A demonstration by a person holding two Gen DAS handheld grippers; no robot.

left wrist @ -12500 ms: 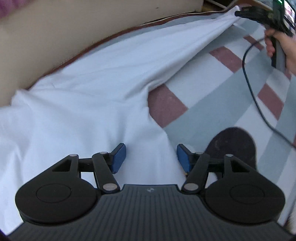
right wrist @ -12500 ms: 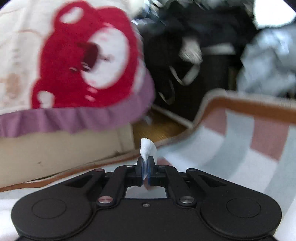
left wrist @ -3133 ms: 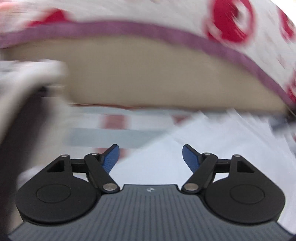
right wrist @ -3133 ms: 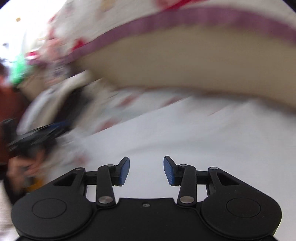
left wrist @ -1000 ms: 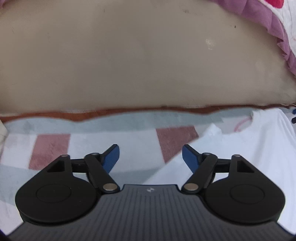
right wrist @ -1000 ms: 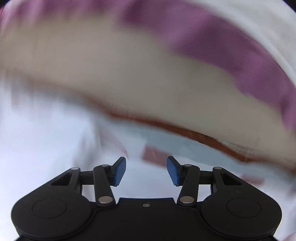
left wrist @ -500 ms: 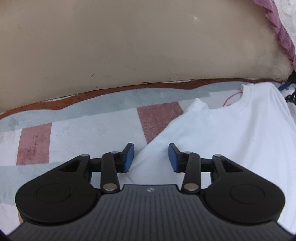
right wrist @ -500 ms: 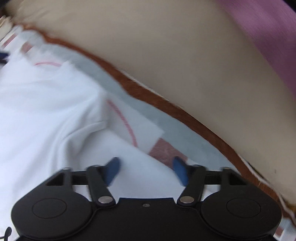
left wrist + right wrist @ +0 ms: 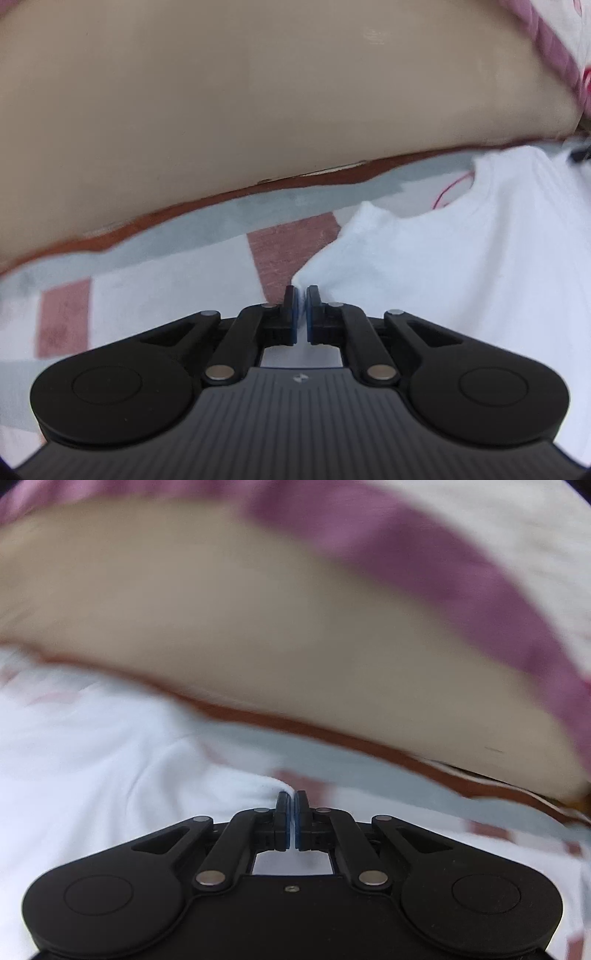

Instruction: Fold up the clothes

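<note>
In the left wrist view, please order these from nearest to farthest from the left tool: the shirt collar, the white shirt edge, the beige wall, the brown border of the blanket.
From the left tool:
1. White shirt edge, pinched between its fingers.
2. Shirt collar, ahead to the right.
3. Brown border of the blanket, ahead, at its far edge.
4. Beige wall, behind the border.

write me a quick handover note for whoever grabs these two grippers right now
Left gripper: shut on the white t-shirt, pinching its left edge.
Right gripper: shut on the shirt's right edge.
Shirt lies spread on the checked blanket, collar toward the beige mattress side.
Done: shirt laid out, both edges gripped.
Left: no fold visible yet; probably lift both edges and make the first fold.
</note>
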